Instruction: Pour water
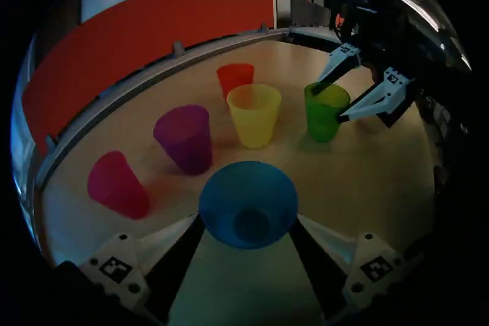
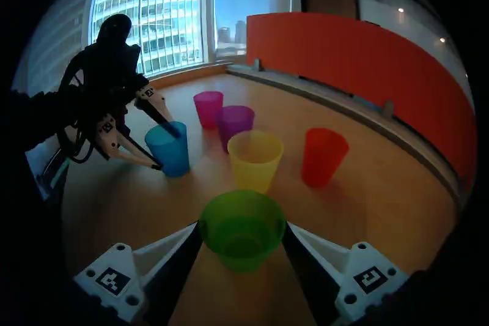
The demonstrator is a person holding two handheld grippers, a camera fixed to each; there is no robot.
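Left gripper view: left tool [image 1: 247,223] clamped around upright blue cup [image 1: 247,200] on bench [image 1: 367,173]; right gripper view: right tool [image 2: 242,233] clamped around green cup [image 2: 242,219].

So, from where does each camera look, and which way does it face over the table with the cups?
Left gripper view: rides on the left gripper and looks past the blue cup it holds, toward the orange partition; its own fingers show at the bottom.
Right gripper view: rides on the right gripper and looks past the green cup it holds, toward the windows; its own fingers show at the bottom.
Shared: the table, the yellow cup, and both held cups. Each view sees the other gripper across the table.
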